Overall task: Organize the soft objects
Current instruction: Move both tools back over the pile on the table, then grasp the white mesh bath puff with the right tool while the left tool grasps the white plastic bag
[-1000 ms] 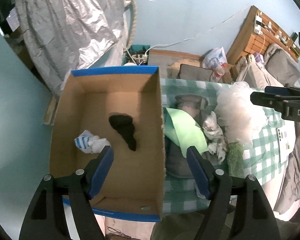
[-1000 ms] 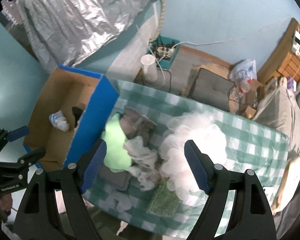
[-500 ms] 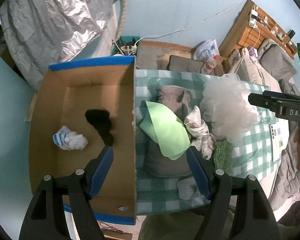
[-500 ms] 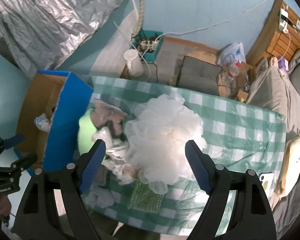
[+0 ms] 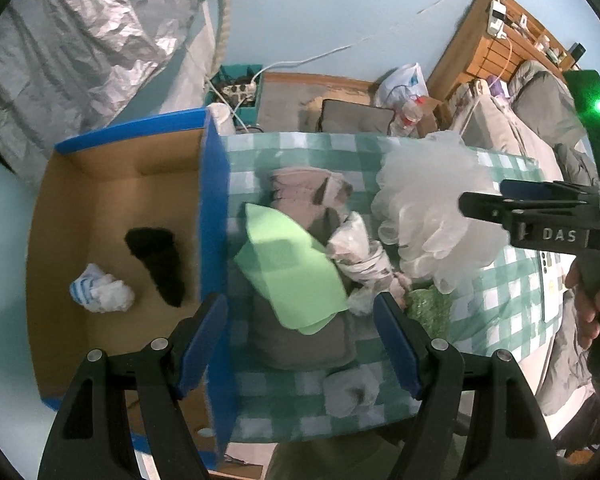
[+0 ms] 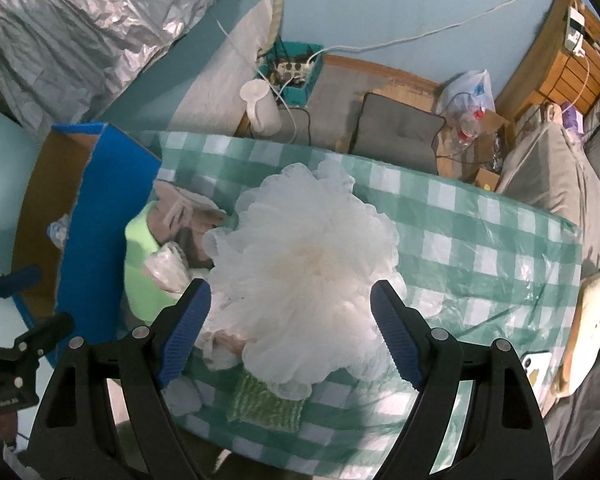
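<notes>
A blue-edged cardboard box (image 5: 214,216) stands left of the checked table and holds a black sock (image 5: 156,258) and a striped white bundle (image 5: 100,290). On the table lie a light green cloth (image 5: 290,270) over a grey garment (image 5: 304,340), a crumpled plastic bag (image 5: 358,256), a green knit pad (image 6: 266,402) and a big white mesh pouf (image 6: 300,276). My left gripper (image 5: 300,340) hangs open above the green cloth and the box wall. My right gripper (image 6: 290,328) is open straight above the pouf, holding nothing.
The green-and-white checked tablecloth (image 6: 480,248) covers the table. A phone (image 5: 550,280) lies near its right edge. Beyond the table are a grey cushion (image 6: 396,128), a power strip in a teal bin (image 6: 296,66), a bag with bottles (image 6: 468,100) and a silver cover (image 5: 80,48).
Both grippers have shifted right and sunk. The left one went from over the box to over the green cloth; the right one came over the pouf, which now looks larger.
</notes>
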`<state>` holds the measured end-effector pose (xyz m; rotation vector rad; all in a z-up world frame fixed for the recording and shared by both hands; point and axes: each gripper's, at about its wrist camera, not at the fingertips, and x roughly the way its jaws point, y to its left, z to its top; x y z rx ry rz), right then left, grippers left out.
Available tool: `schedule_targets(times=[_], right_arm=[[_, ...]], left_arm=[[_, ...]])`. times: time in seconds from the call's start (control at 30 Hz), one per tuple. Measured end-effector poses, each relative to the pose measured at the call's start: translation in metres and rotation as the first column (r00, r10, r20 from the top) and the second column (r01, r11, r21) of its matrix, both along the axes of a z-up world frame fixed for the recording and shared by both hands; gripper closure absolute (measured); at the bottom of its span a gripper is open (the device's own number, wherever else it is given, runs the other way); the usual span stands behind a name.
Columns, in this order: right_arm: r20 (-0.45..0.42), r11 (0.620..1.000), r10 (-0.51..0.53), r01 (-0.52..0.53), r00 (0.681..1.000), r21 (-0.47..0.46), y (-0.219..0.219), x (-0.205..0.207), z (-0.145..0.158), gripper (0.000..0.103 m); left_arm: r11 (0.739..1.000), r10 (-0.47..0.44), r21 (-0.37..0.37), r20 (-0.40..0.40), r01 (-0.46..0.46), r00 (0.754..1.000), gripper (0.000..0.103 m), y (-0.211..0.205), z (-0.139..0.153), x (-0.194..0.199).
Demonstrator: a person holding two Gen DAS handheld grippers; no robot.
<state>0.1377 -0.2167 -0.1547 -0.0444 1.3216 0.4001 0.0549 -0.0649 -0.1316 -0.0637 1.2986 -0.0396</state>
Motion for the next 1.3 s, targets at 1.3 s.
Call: schedule_targets(times=[1.3], right_arm=[[-0.172,0.99,0.051,-0.073,0.984,-0.125,-0.006,0.029,-0.109,0.004]], left_arm=[[0.998,-0.007,-0.06,-0.139,-0.001,0.99,0.025,-0.041,-0.07,0.038]])
